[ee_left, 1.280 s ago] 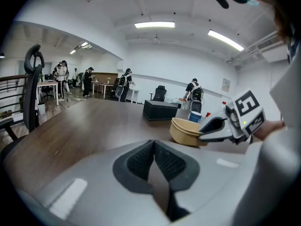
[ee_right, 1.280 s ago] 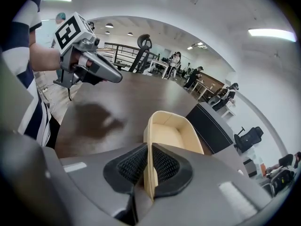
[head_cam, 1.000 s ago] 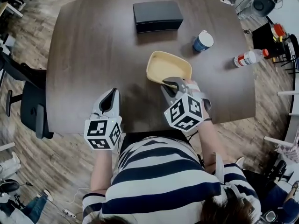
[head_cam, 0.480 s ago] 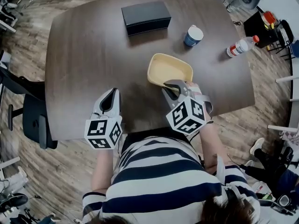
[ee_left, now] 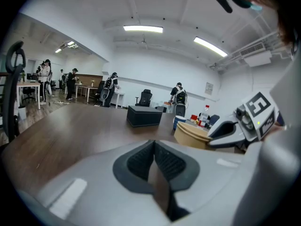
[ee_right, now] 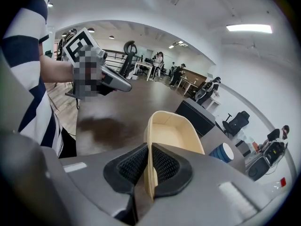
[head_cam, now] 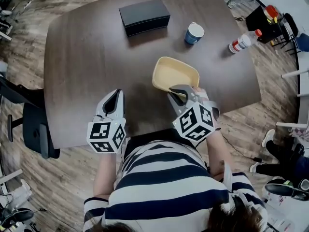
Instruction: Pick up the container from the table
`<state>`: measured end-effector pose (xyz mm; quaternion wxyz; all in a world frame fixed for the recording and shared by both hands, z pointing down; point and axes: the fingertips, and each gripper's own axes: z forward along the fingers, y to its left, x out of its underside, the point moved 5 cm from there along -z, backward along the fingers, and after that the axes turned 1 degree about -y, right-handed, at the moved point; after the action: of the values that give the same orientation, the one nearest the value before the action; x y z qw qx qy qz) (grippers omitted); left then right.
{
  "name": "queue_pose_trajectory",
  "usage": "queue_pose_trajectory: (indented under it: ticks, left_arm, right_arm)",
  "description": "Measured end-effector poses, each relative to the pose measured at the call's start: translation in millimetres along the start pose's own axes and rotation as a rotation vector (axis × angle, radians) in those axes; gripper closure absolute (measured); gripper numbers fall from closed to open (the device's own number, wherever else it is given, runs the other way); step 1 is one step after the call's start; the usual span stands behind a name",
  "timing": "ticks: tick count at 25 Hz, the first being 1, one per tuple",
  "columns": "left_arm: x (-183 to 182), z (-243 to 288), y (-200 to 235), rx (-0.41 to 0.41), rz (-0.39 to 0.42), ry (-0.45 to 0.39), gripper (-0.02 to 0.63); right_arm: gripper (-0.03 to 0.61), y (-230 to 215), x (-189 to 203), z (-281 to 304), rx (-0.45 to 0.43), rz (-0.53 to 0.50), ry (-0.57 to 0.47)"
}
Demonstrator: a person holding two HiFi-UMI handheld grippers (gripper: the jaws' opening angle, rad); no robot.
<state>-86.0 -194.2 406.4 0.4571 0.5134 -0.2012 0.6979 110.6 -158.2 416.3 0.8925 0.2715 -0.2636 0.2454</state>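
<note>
The container (head_cam: 175,73) is a shallow tan tub with nothing in it, near the table's front edge. My right gripper (head_cam: 179,90) is shut on its near rim; in the right gripper view the thin wall (ee_right: 175,131) is pinched between the ribbed pads (ee_right: 134,166). Whether its base is off the table I cannot tell. My left gripper (head_cam: 115,94) hovers over the table's front edge to the left, shut with nothing between its jaws (ee_left: 154,147). The left gripper view shows the container (ee_left: 193,134) at its right.
On the dark wooden table (head_cam: 87,66) a black box (head_cam: 144,16) stands at the back, a blue cup (head_cam: 194,33) right of it and a bottle (head_cam: 243,41) near the right edge. An office chair (head_cam: 29,124) stands left of the table.
The right gripper and the container have shifted a little toward the table's near edge, away from the cup. The left gripper has stayed in place. The head view has swung.
</note>
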Motion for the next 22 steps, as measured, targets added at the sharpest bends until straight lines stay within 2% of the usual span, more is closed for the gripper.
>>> queue_pose_trajectory:
  ticks: [22]
  left_arm:
    - [5.7,-14.6,-2.8,-0.002,0.008,-0.005,0.614]
  right_arm:
    - [0.552,16.2,1.9,-16.0,-0.013,0.059,-0.028]
